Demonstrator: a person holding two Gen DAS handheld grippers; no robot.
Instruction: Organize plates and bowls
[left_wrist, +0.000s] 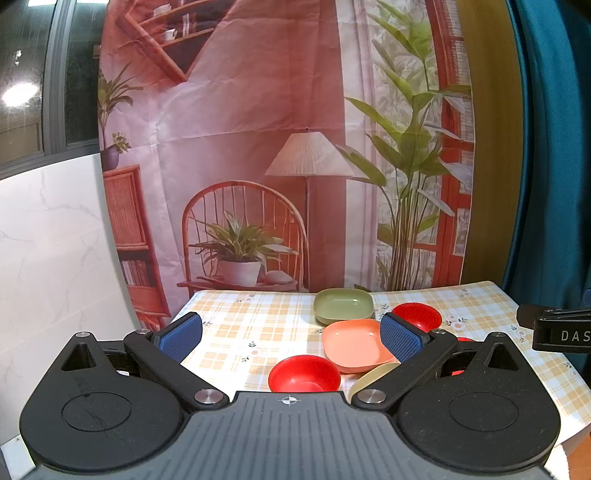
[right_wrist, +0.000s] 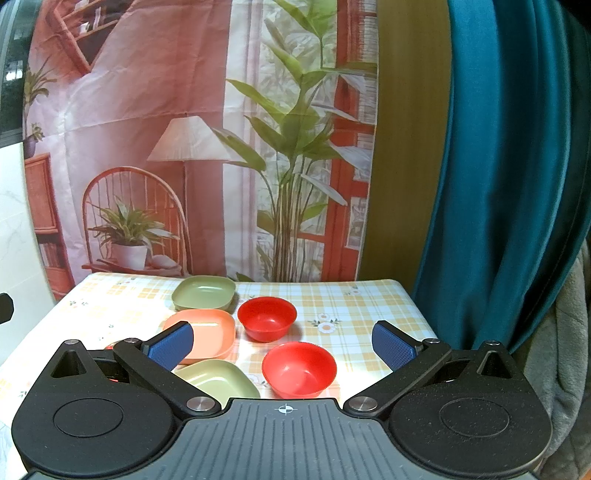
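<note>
On the checked tablecloth lie a green square plate (left_wrist: 343, 304) at the back, an orange square plate (left_wrist: 354, 343) in front of it, and a pale green plate (right_wrist: 218, 380) nearest. Three red bowls stand around them: one near my left gripper (left_wrist: 304, 373), one behind the right blue pad (left_wrist: 417, 315), one mostly hidden behind the left gripper's right arm. The right wrist view shows two red bowls (right_wrist: 266, 317) (right_wrist: 299, 369) beside the plates (right_wrist: 204, 291) (right_wrist: 207, 332). My left gripper (left_wrist: 291, 334) and right gripper (right_wrist: 282, 345) are both open and empty, above the table's near edge.
The table (right_wrist: 369, 306) stands against a printed backdrop curtain. A teal curtain (right_wrist: 498, 184) hangs at the right, with a grey blanket below it. A white marble wall is at the left. The right gripper's black body (left_wrist: 557, 332) shows at the left view's right edge.
</note>
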